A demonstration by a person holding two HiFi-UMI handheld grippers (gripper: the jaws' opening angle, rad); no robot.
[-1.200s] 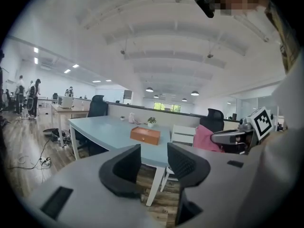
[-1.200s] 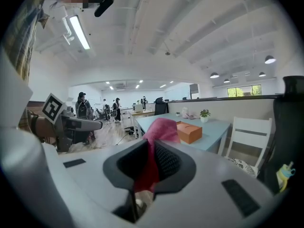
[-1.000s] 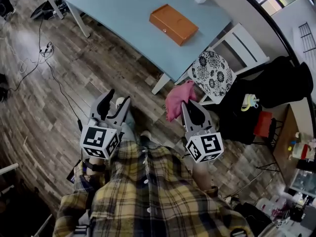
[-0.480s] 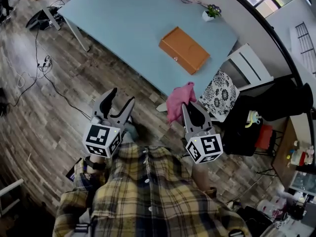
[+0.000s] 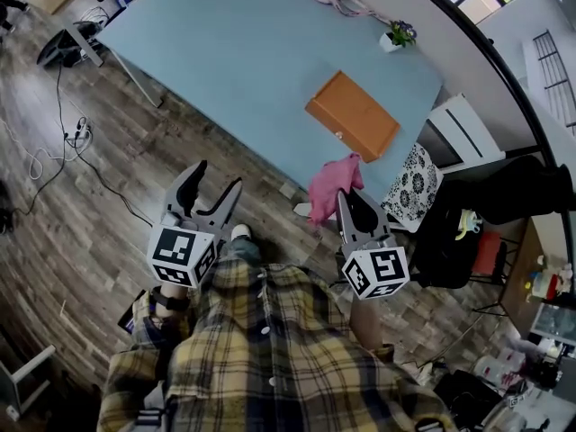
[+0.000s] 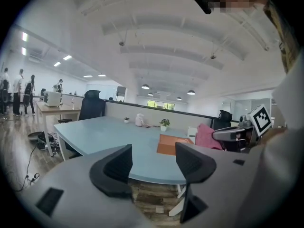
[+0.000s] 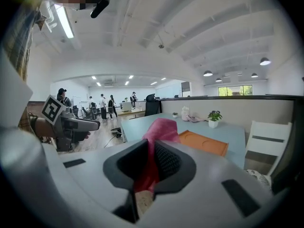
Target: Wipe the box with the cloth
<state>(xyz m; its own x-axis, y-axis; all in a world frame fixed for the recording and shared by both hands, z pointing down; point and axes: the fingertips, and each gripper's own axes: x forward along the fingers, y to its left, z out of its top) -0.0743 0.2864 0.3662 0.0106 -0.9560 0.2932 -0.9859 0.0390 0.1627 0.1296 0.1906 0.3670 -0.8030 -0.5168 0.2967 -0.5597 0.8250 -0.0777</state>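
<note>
1. The right hand-held gripper [image 5: 349,196] has its jaws clamped together on a fold of the pink cloth [image 5: 331,183]. The left hand-held gripper [image 5: 219,176] stands wide open with nothing between its jaws, which have just been opening. Both are on the person's side of the box [image 5: 353,115], apart from it and over the wooden floor [image 5: 90,205].
2. The counter [image 5: 243,52] is a broad pale-blue top that carries the box. Most of its bare surface stretches away to the left of the box and beyond it.
3. The box is flat, orange and closed. It lies on the counter with nothing resting on it and neither hand-held gripper touching it.
4. The cloth is bunched and juts forward out of the right jaws. It is just short of the box and does not touch it.
5. As I judge it, the step in hand is the approach: the cloth is already gripped, and wiping has not yet begun.
6. The next move calls for carrying the right hand-held gripper forward over the counter edge and lowering it. The loose part of the cloth, not the jaw tips, should come down flat on the box lid.
7. The open left hand-held gripper looks ready to steady the box from its left side. A light box would probably slide under the wiping strokes otherwise.
</note>
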